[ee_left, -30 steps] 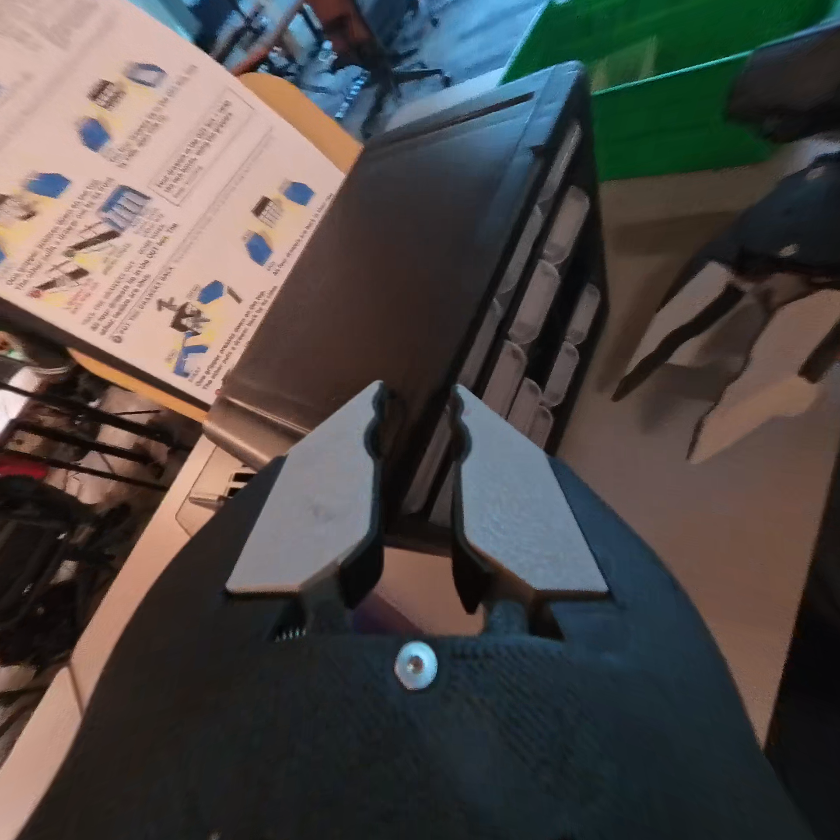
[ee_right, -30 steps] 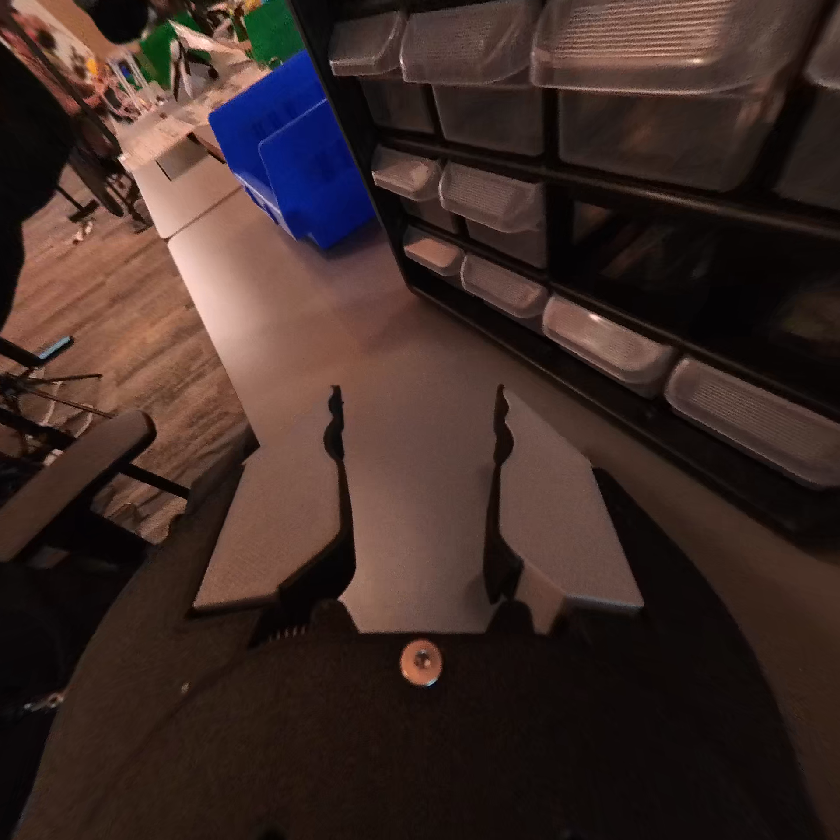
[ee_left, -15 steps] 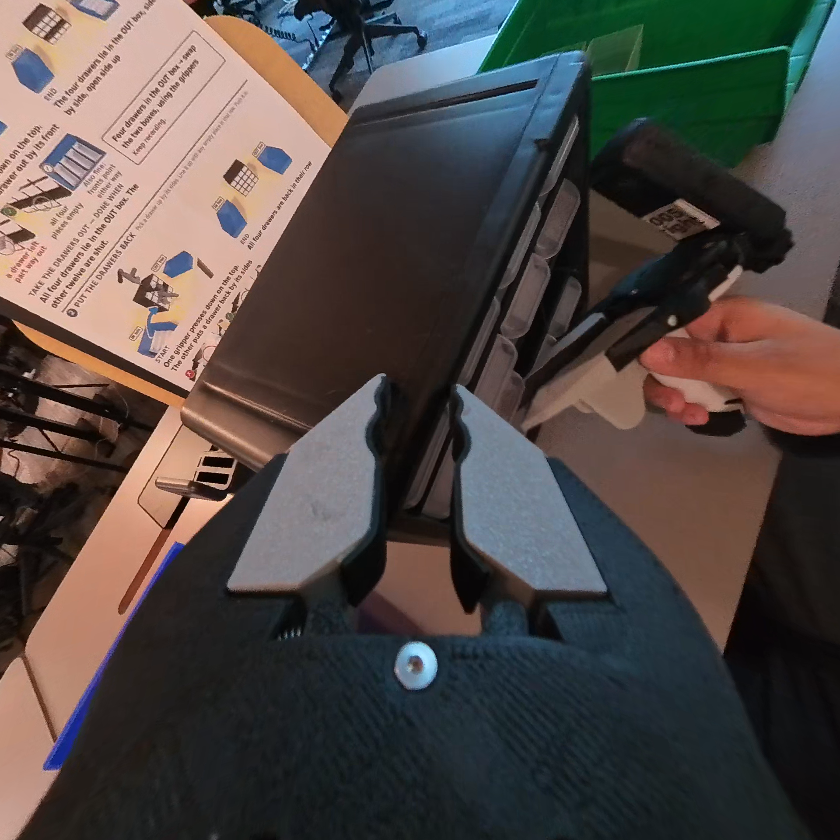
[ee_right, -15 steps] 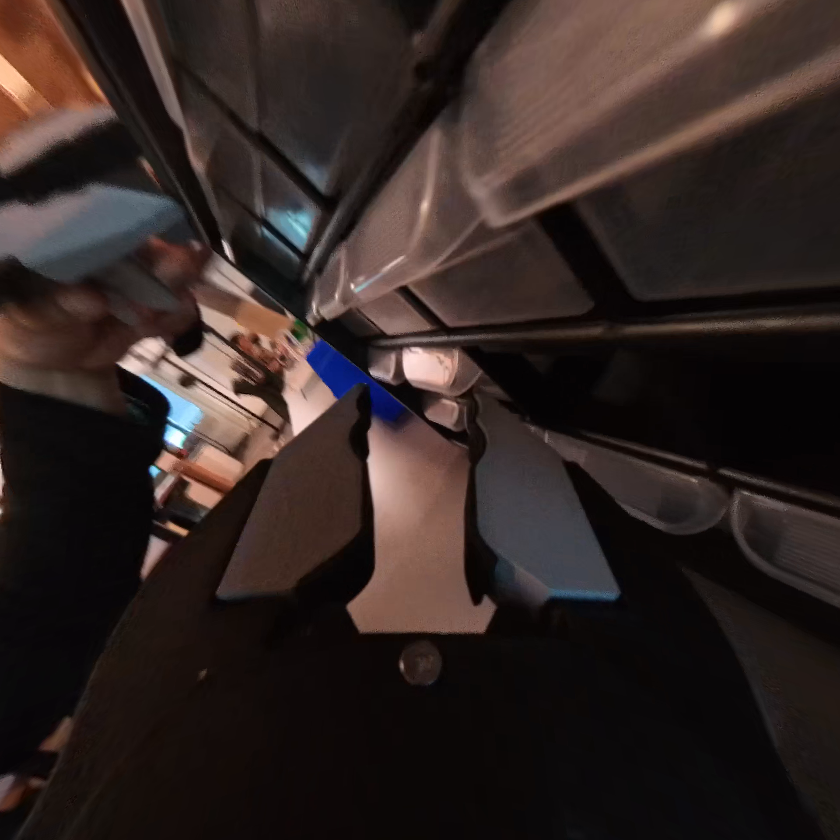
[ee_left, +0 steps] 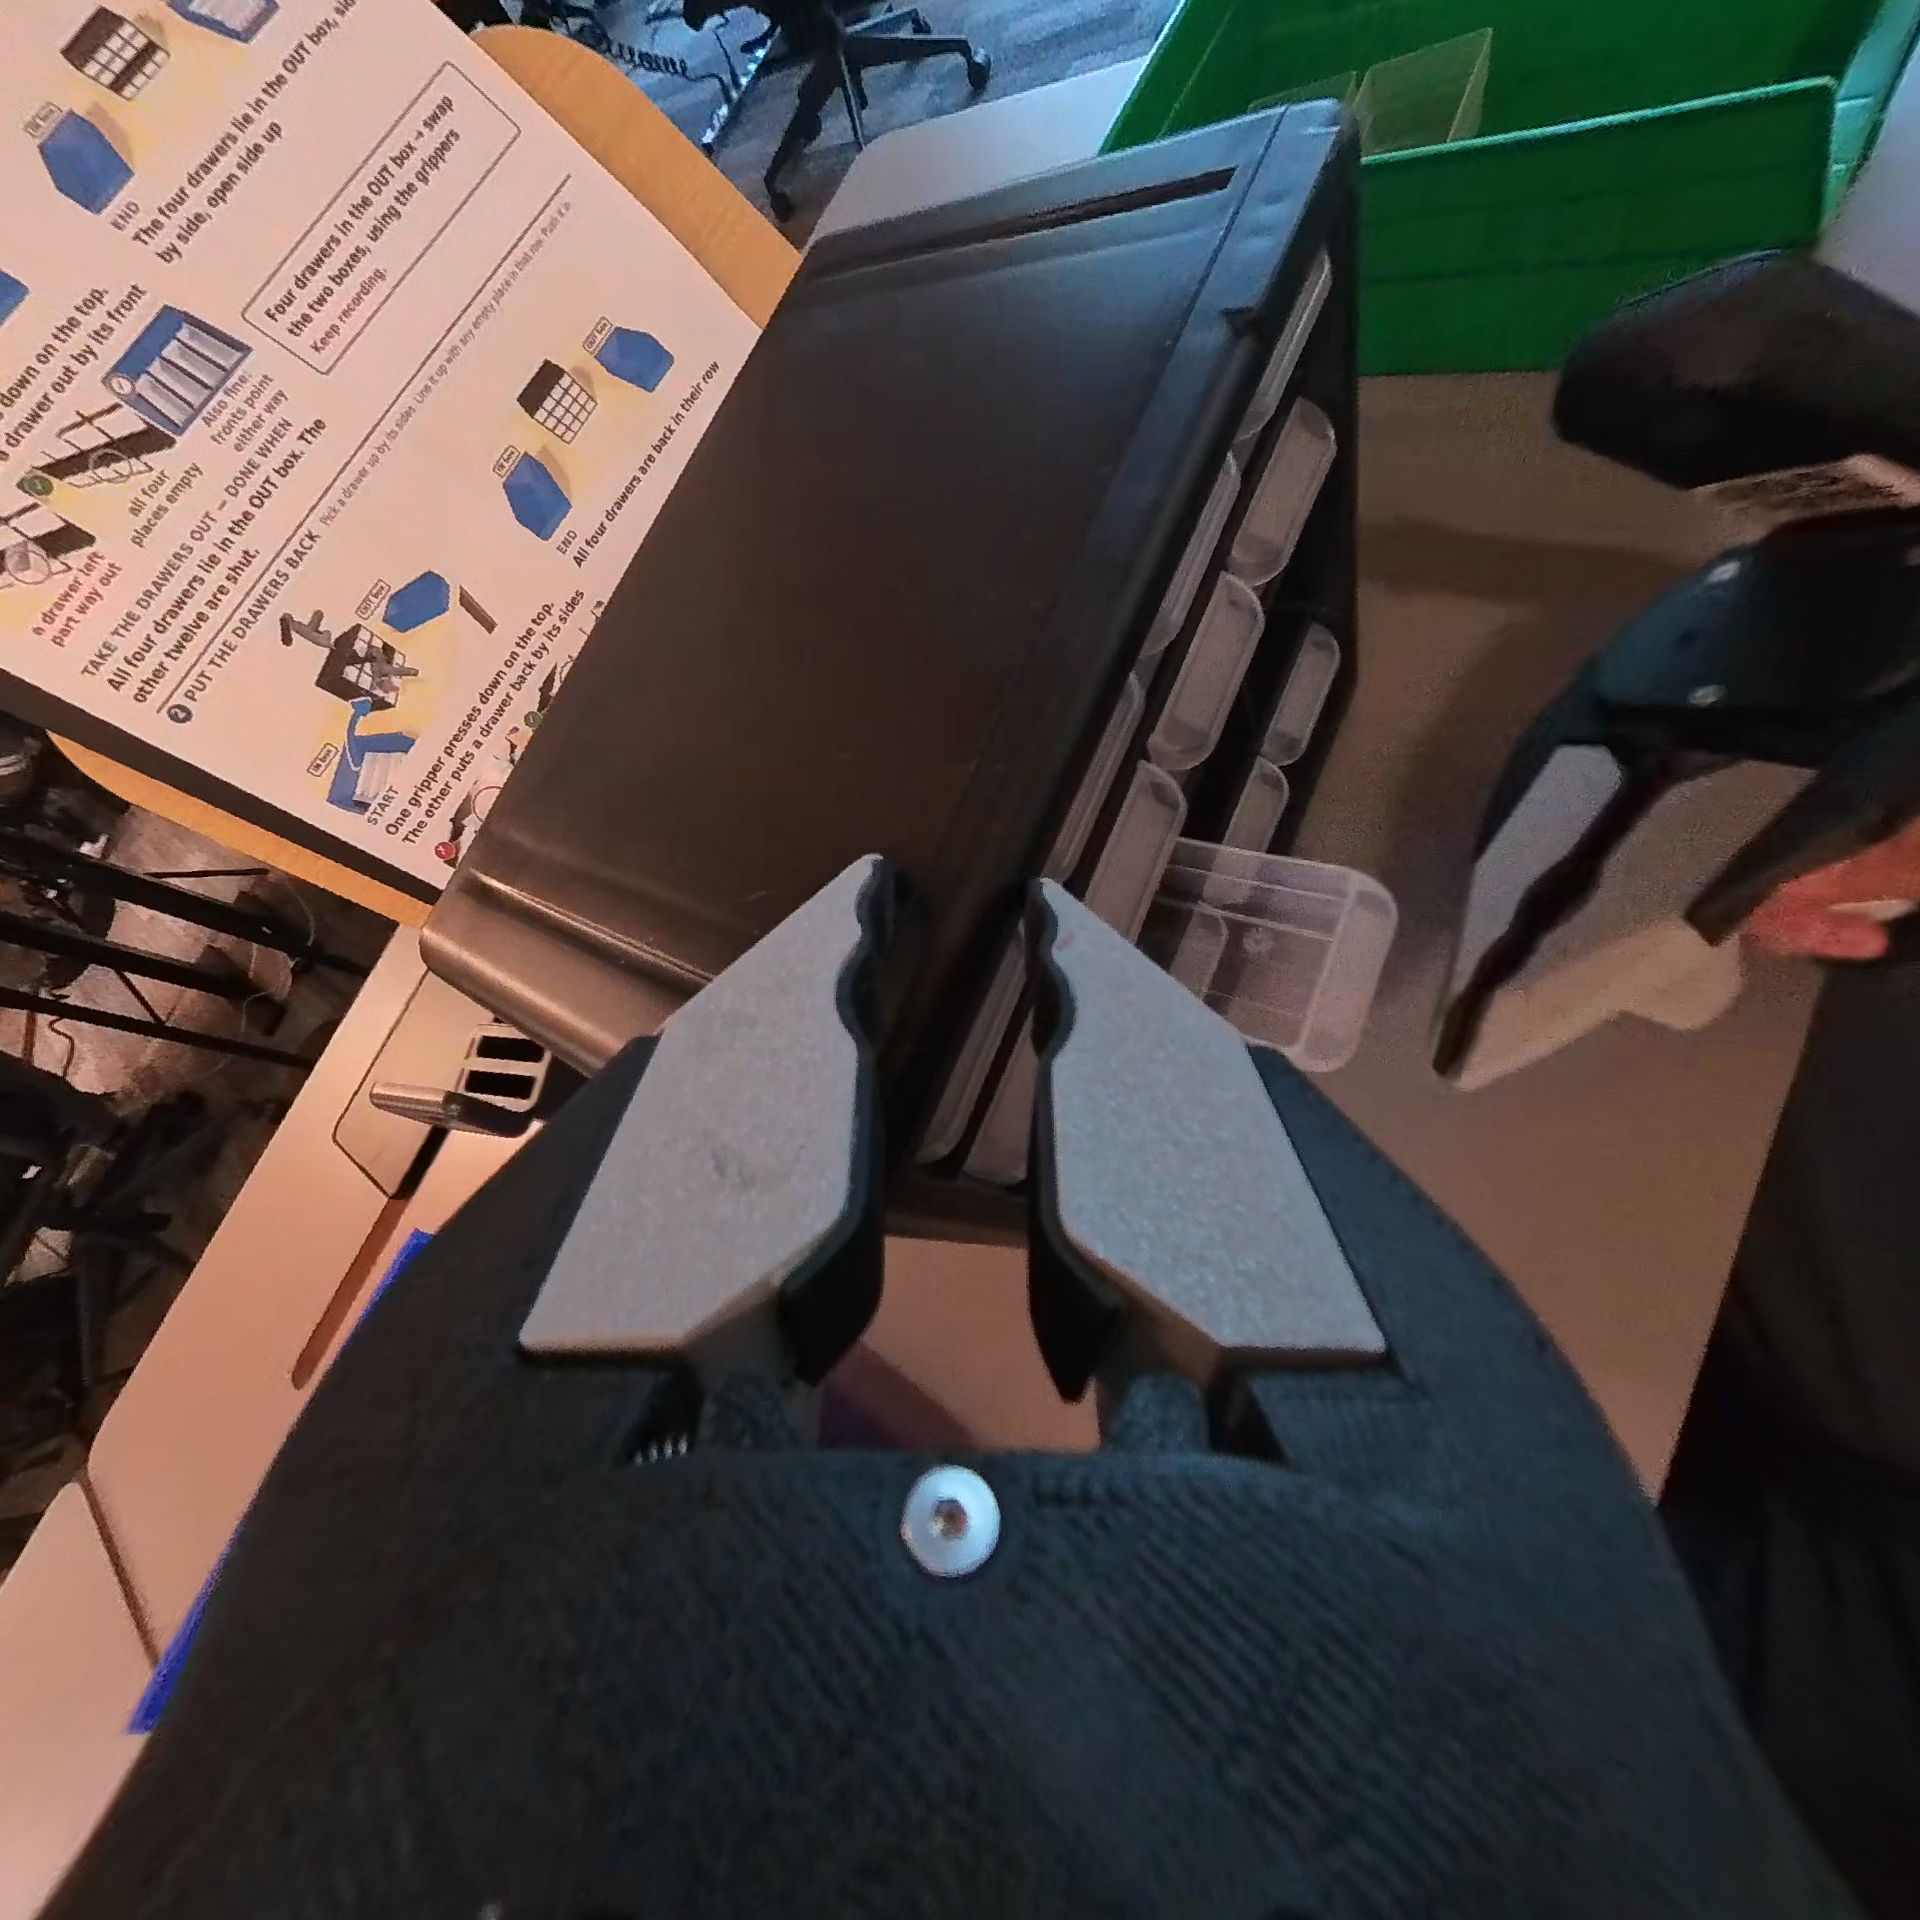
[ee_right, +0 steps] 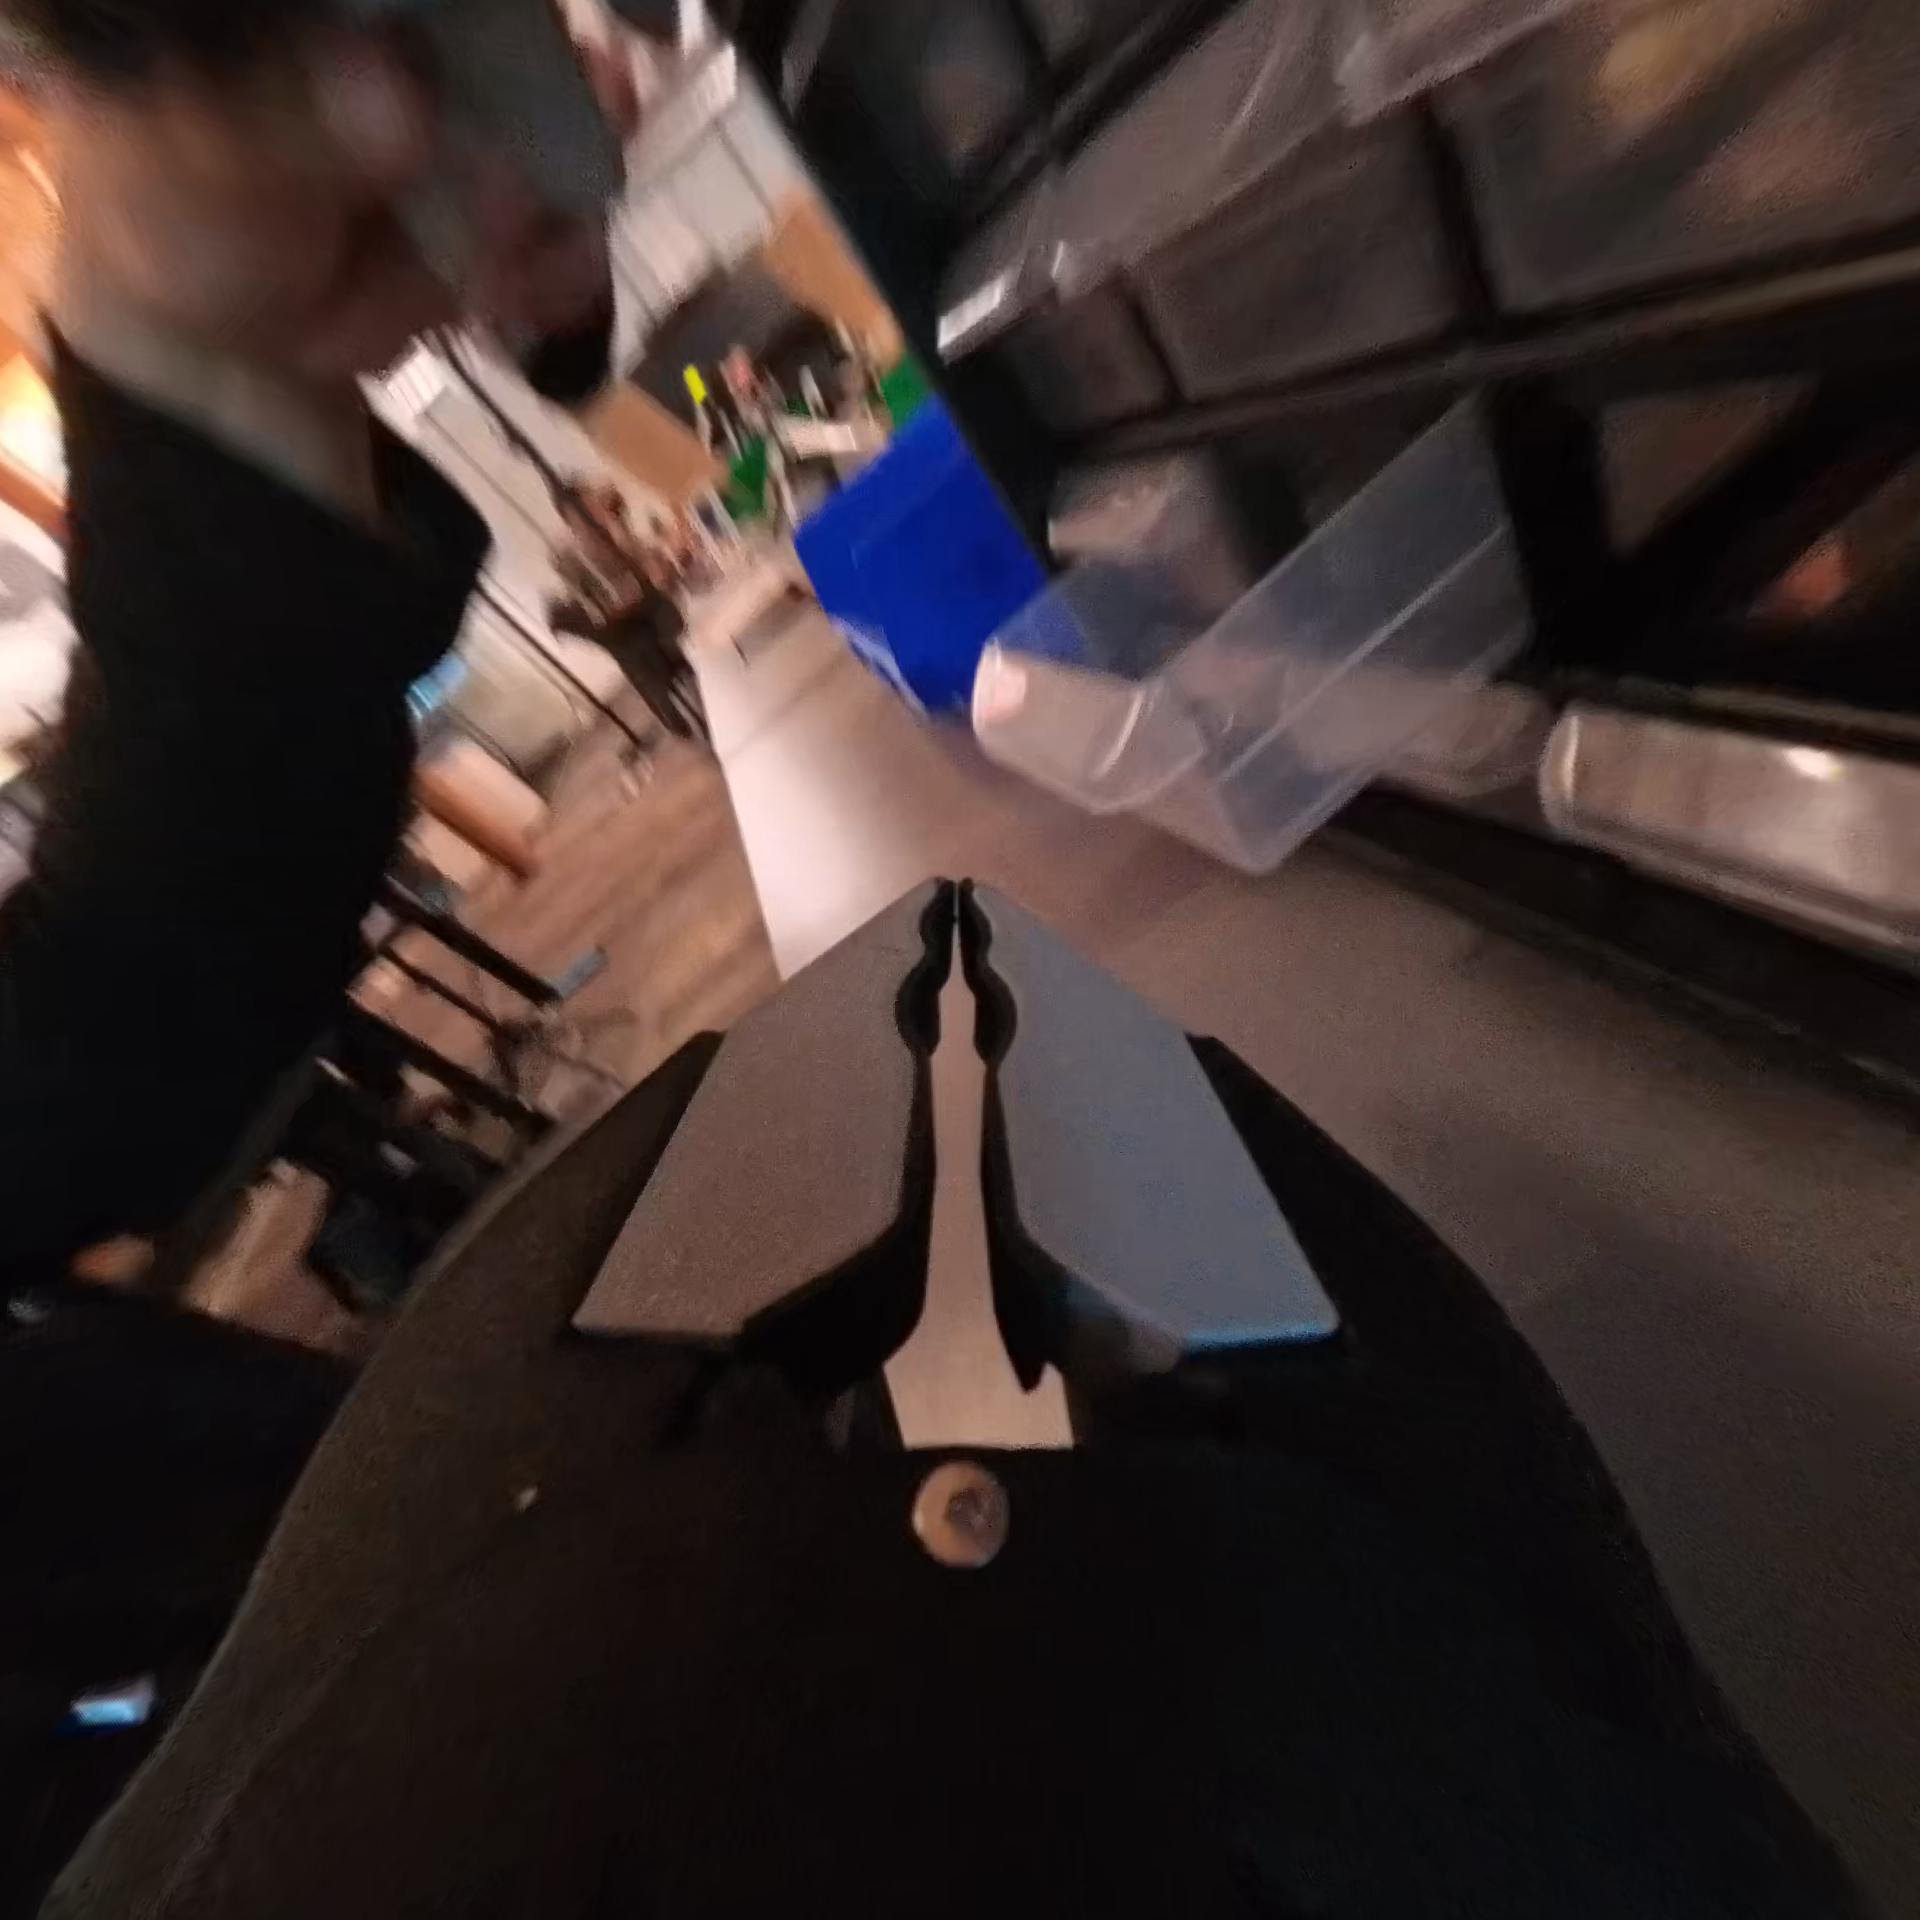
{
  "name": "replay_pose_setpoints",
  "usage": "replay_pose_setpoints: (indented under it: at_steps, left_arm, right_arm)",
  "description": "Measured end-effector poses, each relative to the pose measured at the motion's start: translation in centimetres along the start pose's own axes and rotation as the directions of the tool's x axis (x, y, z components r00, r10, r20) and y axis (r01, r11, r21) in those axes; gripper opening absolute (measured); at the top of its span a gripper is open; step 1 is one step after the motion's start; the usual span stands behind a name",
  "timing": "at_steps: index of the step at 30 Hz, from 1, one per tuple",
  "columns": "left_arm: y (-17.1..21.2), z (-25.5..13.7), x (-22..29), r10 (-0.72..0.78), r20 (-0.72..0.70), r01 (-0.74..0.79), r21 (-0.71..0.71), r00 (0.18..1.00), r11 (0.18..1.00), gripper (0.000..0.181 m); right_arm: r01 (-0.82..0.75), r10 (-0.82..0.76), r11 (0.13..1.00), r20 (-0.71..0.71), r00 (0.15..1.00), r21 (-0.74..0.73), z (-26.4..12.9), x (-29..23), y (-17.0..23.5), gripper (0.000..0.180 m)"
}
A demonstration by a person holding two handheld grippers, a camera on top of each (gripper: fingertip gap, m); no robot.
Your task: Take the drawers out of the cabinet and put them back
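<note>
The black cabinet [ee_left: 883,582] of clear drawers stands on the table. My left gripper [ee_left: 958,904] sits over its top front edge, one finger on the top panel and one over the drawer fronts, closed on that edge. One clear drawer [ee_left: 1278,945] in a low row sticks out partway and tilts down; it also shows in the right wrist view [ee_right: 1247,707]. My right gripper [ee_right: 954,888] is shut and empty, a short way in front of that drawer, not touching it. It also shows in the left wrist view [ee_left: 1455,1049], right of the drawer.
A green bin [ee_left: 1558,239] stands behind the cabinet. A blue bin [ee_right: 914,561] stands on the table [ee_right: 1455,1091] beyond the drawer. An instruction sheet [ee_left: 312,416] leans to the left of the cabinet. A person in black [ee_right: 208,727] stands close at the table's edge.
The right gripper reached the cabinet front, one drawer came partway out, and the gripper has drawn back and shut empty. The left gripper stayed on the cabinet's top edge.
</note>
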State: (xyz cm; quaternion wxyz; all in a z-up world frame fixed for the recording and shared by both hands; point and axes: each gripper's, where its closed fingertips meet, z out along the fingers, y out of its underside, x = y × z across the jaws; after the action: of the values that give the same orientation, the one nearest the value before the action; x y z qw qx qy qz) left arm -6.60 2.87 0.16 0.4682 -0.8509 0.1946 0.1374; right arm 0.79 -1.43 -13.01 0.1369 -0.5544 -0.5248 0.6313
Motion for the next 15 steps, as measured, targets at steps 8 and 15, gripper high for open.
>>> replay_pose_setpoints:
  at_steps: [8,15]
  left_arm:
    - [0.0,0.0,0.0,-0.022,0.009,0.022,0.007,1.000,1.000,0.025]
    - [0.0,0.0,0.0,-0.004,0.000,0.004,-0.039,1.000,0.999,0.025]
  right_arm:
    - [0.501,-0.549,0.836,-0.350,0.759,-0.225,-3.7,3.2,-3.3,0.049]
    - [0.695,-0.938,0.337,-0.158,0.310,-0.635,-0.9,4.7,-3.8,0.066]
